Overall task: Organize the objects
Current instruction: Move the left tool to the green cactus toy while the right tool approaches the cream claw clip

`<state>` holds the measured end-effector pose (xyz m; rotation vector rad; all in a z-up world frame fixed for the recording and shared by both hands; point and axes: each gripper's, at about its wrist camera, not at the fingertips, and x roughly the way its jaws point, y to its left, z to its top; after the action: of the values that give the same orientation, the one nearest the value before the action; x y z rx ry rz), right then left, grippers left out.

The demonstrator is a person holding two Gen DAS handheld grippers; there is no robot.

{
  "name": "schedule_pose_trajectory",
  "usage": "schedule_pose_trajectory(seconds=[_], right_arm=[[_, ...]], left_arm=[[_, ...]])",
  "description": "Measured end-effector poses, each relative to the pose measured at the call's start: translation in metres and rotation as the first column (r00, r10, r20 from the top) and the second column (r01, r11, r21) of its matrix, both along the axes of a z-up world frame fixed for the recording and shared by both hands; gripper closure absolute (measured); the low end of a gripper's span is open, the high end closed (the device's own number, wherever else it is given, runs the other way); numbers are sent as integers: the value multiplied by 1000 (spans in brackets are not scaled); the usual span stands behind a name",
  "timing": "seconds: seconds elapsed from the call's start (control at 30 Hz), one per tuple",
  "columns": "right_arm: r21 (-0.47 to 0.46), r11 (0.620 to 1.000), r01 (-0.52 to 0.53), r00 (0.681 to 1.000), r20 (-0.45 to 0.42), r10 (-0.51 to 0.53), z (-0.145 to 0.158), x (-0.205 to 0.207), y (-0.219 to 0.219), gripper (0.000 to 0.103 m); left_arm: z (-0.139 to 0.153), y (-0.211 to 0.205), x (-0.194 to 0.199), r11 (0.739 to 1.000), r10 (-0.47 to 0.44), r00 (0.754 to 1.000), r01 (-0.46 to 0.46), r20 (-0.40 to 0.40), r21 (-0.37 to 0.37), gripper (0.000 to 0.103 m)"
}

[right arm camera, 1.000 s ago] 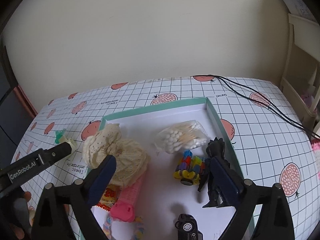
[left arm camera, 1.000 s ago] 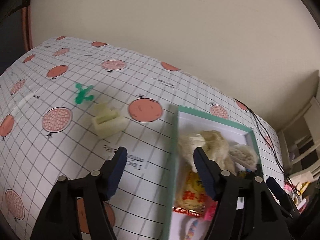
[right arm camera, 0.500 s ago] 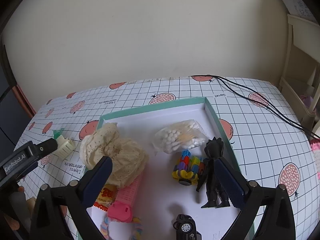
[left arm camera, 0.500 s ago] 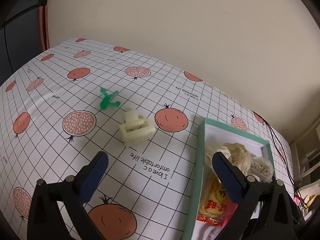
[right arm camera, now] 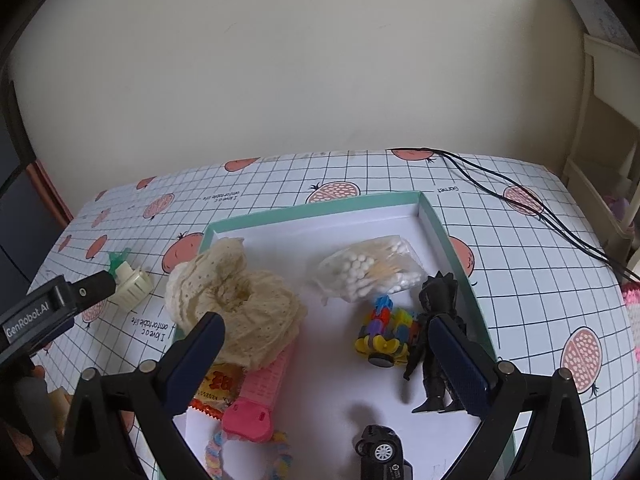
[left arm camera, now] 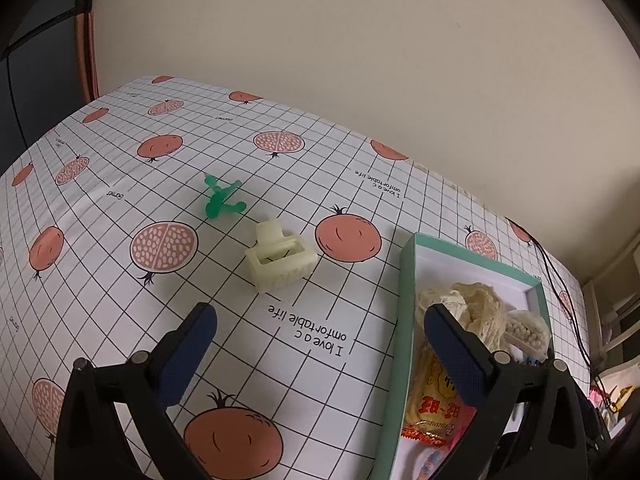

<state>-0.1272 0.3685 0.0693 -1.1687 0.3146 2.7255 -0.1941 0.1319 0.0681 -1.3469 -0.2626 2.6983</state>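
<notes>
A cream hair claw clip (left arm camera: 281, 257) lies on the pomegranate tablecloth, with a small green clip (left arm camera: 219, 200) just beyond it. My left gripper (left arm camera: 318, 322) hangs open and empty, short of the cream clip. A teal-rimmed white box (right arm camera: 454, 248) holds a cream lace cloth (right arm camera: 236, 300), a bag of cotton swabs (right arm camera: 370, 272), a colourful block toy (right arm camera: 384, 332), a black figure (right arm camera: 434, 320), a pink dispenser (right arm camera: 260, 400), a snack packet (left arm camera: 430, 400) and a black toy car (right arm camera: 380, 450). My right gripper (right arm camera: 326, 338) is open and empty above the box. The cream clip (right arm camera: 132, 286) also shows there.
Black cables (right arm camera: 520, 204) run across the table's far right corner. A cream shelf unit (right arm camera: 604, 120) stands at the right. A beige wall backs the table. In the right wrist view the left gripper's black body (right arm camera: 52, 308) reaches in from the left.
The left gripper has drawn left and back from the box and opened wider; the cream clip now sits ahead between its fingers. The right gripper rose slightly and stays open.
</notes>
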Motion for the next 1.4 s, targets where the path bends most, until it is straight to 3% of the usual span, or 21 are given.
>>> schedule_pose_trajectory(seconds=[0.37,0.8,1.4], right_arm=[[52,998,-34,999,3,34,6,-1,-19,0],[29,998,-52,998,-23,53,16,-9,-47,0],[-42,982,-185,980,-76,182,23,-27,-139,0]], left_arm=[[4,-18,-3,1000,1,1000,-1,12,-9,0],[14,-53,-6,1000,13,1000,-13,7,-14,0],[18,-151,-19,991,133,991,-133,8,-19,0]])
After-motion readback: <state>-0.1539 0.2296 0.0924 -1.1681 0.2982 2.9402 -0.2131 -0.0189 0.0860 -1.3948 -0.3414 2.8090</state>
